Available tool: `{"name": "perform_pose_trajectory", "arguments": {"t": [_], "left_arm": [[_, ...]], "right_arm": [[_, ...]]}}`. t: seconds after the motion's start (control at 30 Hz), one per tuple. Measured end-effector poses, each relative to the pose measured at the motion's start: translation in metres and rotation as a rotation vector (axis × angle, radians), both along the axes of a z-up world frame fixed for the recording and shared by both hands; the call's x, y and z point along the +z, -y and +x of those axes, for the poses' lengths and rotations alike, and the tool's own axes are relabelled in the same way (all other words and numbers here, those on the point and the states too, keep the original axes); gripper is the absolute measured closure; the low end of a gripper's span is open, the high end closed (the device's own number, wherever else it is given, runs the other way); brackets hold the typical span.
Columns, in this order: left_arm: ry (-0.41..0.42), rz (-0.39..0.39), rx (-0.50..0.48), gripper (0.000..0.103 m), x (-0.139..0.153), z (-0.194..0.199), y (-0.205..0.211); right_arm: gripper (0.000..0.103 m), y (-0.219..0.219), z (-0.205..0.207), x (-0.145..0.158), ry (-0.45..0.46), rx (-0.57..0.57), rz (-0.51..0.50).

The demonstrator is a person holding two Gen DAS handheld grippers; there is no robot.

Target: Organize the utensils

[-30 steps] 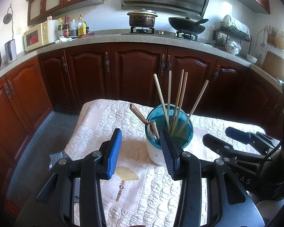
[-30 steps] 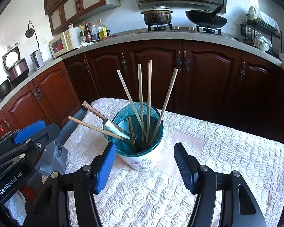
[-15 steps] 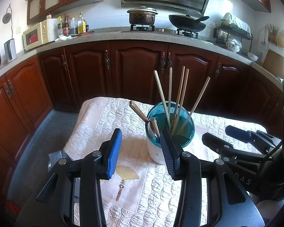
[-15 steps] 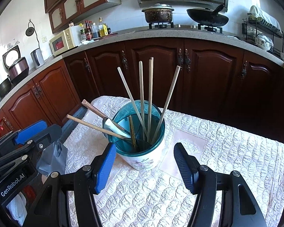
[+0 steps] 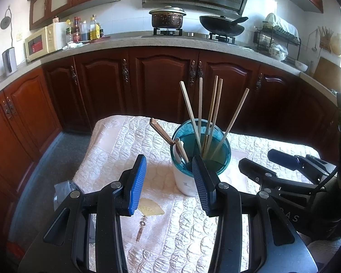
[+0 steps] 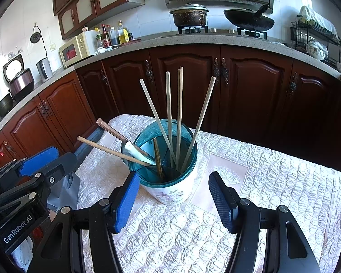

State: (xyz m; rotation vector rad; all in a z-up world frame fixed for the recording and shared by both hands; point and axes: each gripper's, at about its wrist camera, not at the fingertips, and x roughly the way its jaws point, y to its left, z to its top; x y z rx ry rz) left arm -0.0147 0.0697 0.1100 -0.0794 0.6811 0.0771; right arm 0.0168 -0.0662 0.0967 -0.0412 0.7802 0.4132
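On the quilted cloth (image 6: 272,182) that covers the table stands the utensil holder (image 6: 170,188), a white pot with a teal insert, and every place below is given from it. Near it, on the side toward the viewer, both grippers tilt downward at a moderate slope toward the cloth.

Left gripper (image 5: 169,178): seen through its own camera, the holder sits just beyond and partly behind its dark right finger (image 5: 201,182), while the blue left finger (image 5: 136,182) stands clear to the holder's left. Its jaws are apart with only cloth between them; they grasp nothing. Whether the dark finger touches the holder's wall cannot be told.

Right gripper (image 6: 174,193): the holder sits just ahead of its tips, between the lines of the two fingers. Its jaws are wide apart, wider than the holder's base, and no pad presses on the pot.

Inside the holder, several pale chopsticks (image 6: 179,113) stand upright and fan out toward the cabinets. Two wooden handles (image 6: 111,151) and a white spoon (image 6: 134,151) lean over the holder's left rim. Left of the holder, a fan motif (image 5: 149,210) is stitched into the cloth.
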Motion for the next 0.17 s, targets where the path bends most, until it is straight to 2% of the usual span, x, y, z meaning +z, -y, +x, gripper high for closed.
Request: {"name": "perform_pose_trajectory", "arguments": {"t": [0.17], "left_arm": [[0.0, -0.002, -0.009, 0.062, -0.0046, 0.0029, 0.0004]], "right_arm": [[0.042, 0.0051, 0.002, -0.006, -0.006, -0.015, -0.01]]}}
